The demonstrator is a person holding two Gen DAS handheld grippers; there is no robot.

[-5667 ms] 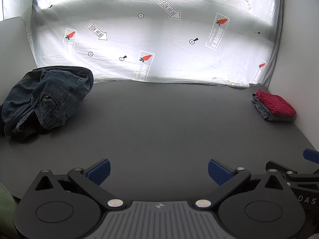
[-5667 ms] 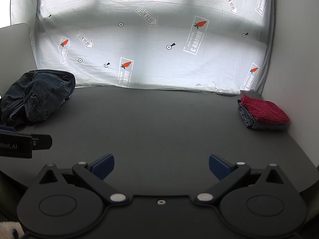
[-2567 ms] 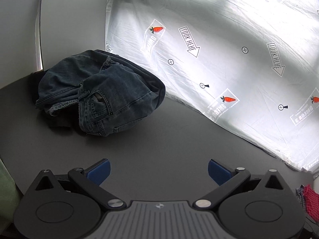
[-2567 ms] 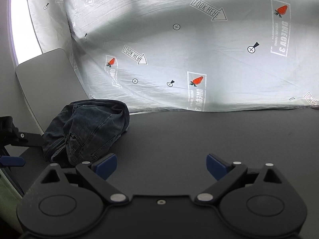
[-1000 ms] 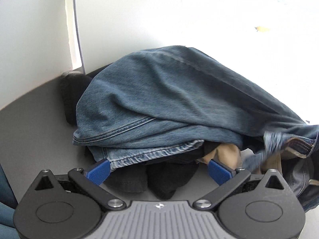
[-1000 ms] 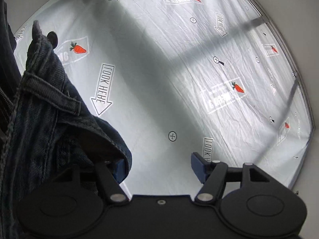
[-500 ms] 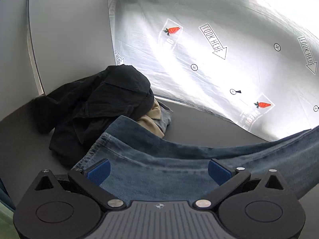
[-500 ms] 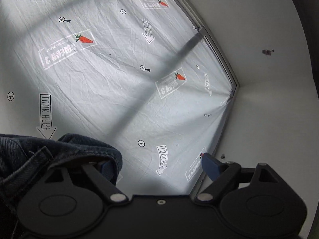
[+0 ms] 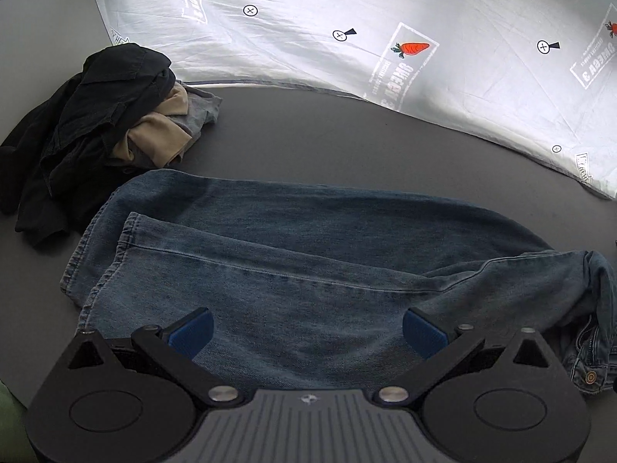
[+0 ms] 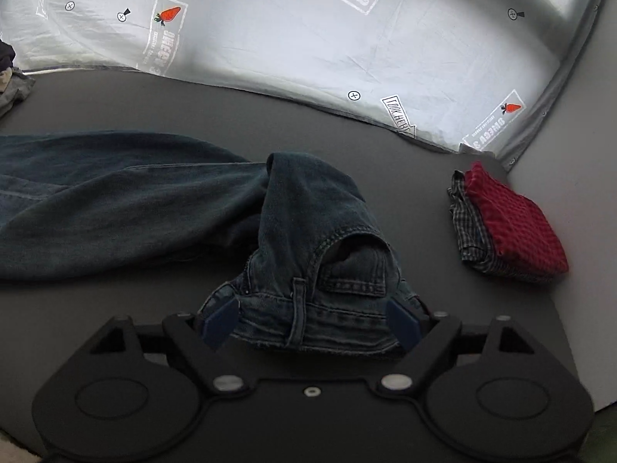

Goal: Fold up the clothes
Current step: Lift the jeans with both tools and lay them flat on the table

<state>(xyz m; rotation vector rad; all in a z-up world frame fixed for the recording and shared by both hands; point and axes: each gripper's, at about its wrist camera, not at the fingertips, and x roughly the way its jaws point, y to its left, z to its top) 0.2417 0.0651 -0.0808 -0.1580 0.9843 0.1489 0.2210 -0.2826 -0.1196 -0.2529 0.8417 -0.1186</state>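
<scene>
The jeans (image 9: 308, 254) lie stretched across the dark table (image 9: 327, 135), legs laid one over the other. In the left wrist view the hems sit toward 9 o'clock and the waistband end, with a metal button showing, is bunched at 4 o'clock near the frame edge. In the right wrist view the legs run off toward 9 o'clock, while the waistband end is humped up at centre, a belt loop and pocket seam facing the camera.

Right gripper (image 10: 312, 324): the waistband lies between its blue pads (image 10: 219, 322). The jaws are closing from a wide spread; the denim reaches both pads, but whether they press on it cannot be told.

Left gripper (image 9: 308, 332): jaws spread wide over the lower leg panel, near the hems. The blue pads (image 9: 191, 332) stand apart with flat denim beneath them; no fabric is pinched.

Surroundings, left wrist view: at 10 o'clock a pile of unfolded clothes (image 9: 88, 123) rests on the table, black garments uppermost with tan and grey pieces at its right side. The pile lies just beside the jeans' hem end.

Right wrist view: at 3 o'clock a folded stack (image 10: 505, 223) sits well apart from the jeans, a red waffle-textured piece on top of a checked one.

Behind the table, from 10 to 2 o'clock, hangs a white printed sheet (image 10: 308, 38) bearing carrot motifs and arrows.
</scene>
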